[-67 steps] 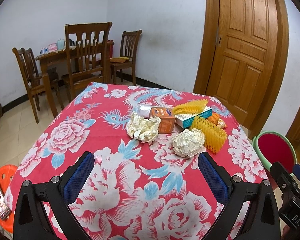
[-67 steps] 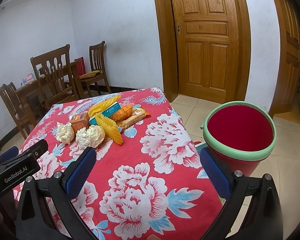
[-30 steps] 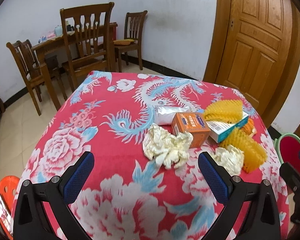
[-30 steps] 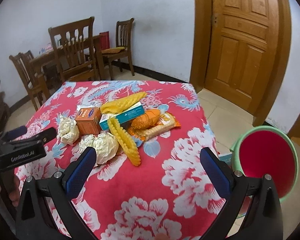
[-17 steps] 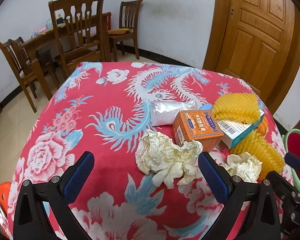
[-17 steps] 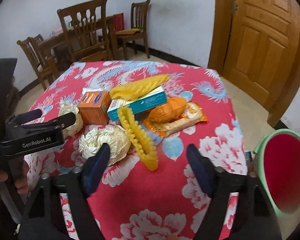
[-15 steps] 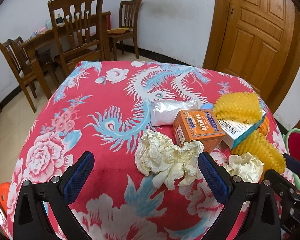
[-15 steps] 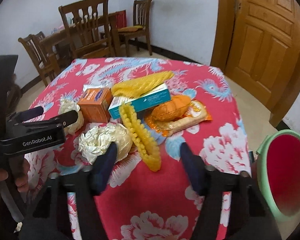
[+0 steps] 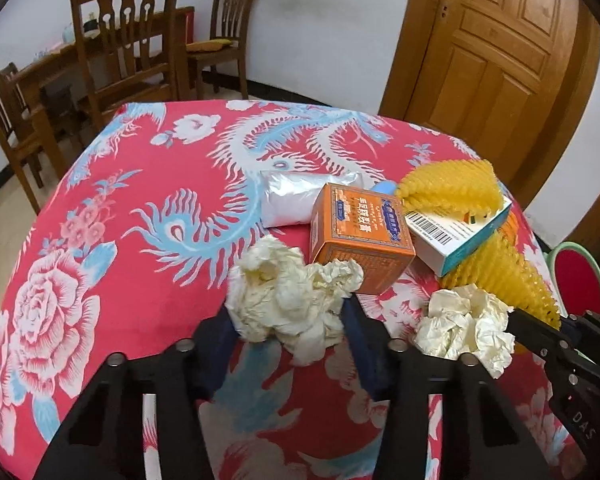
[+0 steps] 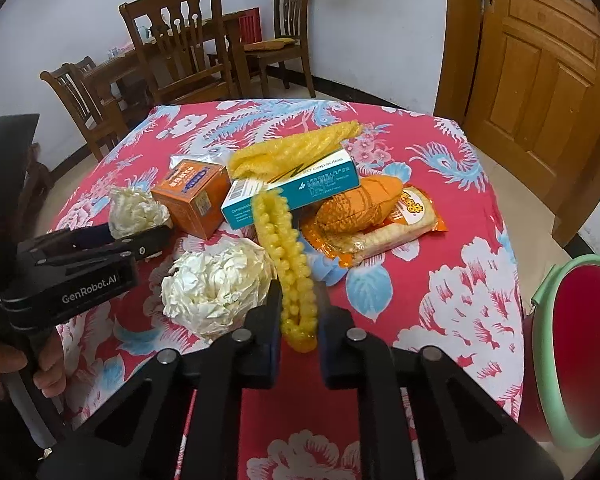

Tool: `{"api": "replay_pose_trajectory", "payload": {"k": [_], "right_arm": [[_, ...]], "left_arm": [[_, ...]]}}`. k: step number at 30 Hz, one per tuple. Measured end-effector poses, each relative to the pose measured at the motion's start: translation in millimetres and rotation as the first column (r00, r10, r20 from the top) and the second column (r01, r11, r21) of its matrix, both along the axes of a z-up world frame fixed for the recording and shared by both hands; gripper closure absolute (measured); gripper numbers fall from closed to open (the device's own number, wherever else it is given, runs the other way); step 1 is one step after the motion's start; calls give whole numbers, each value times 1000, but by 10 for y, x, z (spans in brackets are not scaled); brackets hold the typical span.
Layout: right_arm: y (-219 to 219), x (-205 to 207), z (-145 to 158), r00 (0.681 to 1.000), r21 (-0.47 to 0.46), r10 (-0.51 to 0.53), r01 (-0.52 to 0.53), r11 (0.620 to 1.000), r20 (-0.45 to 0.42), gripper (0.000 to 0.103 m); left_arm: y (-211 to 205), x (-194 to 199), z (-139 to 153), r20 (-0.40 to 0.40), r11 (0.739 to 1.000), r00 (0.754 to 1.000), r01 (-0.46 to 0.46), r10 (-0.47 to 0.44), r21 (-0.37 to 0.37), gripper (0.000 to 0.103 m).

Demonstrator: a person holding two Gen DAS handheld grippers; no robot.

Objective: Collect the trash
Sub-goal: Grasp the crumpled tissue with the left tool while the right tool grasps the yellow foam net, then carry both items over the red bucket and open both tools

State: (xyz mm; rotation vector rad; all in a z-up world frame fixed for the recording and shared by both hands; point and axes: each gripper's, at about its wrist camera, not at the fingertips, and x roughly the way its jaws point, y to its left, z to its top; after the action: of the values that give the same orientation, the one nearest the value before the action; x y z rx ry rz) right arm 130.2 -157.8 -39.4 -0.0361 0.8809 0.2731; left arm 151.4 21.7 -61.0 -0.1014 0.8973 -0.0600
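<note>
Now, left claw (image 9: 288, 334): clenched on a crumpled cream paper wad (image 9: 290, 296), one blue pad against each side of it, low over the desk (image 9: 112, 200).
Right claw (image 10: 299, 322): closed around the near end of a long yellow foam net (image 10: 286, 268), fingers pressing it from both sides.
Foam net: runs from the right claw up toward the teal-and-white box (image 10: 292, 192), its far end lying against that box.
Second paper wad (image 10: 216, 286): on the desk just left of the right claw, touching the foam net; in the left wrist view it lies to the right of the left claw (image 9: 466, 332).
Orange box (image 9: 360, 240): right behind the gripped wad, touching it.
White pouch (image 9: 300, 198): behind the orange box.
Another yellow foam net (image 10: 296, 148): draped on top of the teal-and-white box.
Orange snack packet (image 10: 384, 224): right of the boxes, with an orange bundle (image 10: 360, 204) on it.
Bin (image 10: 548, 336): red inside, green rim, beside the desk's right edge.
Desk cover: red cloth with white and blue flowers.
</note>
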Motion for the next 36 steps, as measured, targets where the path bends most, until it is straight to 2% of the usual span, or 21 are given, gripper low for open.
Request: {"api": "replay_pose_trajectory", "payload": {"k": [4,13,26,36], "right_arm": [[-21,-42,40,1000,9,-5,4,1000,10,88],[-63,-171,168,999,40,-7,6,999,37,88],[-203,-377,388,995,50,-36,32,998,90,88],[-501,-579,541,986,61,-109,102,993,125,88]], "left_arm": [[30,-61,45,12,999,1000,6,-6,-32,64],[71,-260,208,40,996,999,12,-9,-85,66],[-160,-507,546,106,991,990,101,-92,-89,65],[-491,-592,746,145,978,974,190,-176,-85,66]]}}
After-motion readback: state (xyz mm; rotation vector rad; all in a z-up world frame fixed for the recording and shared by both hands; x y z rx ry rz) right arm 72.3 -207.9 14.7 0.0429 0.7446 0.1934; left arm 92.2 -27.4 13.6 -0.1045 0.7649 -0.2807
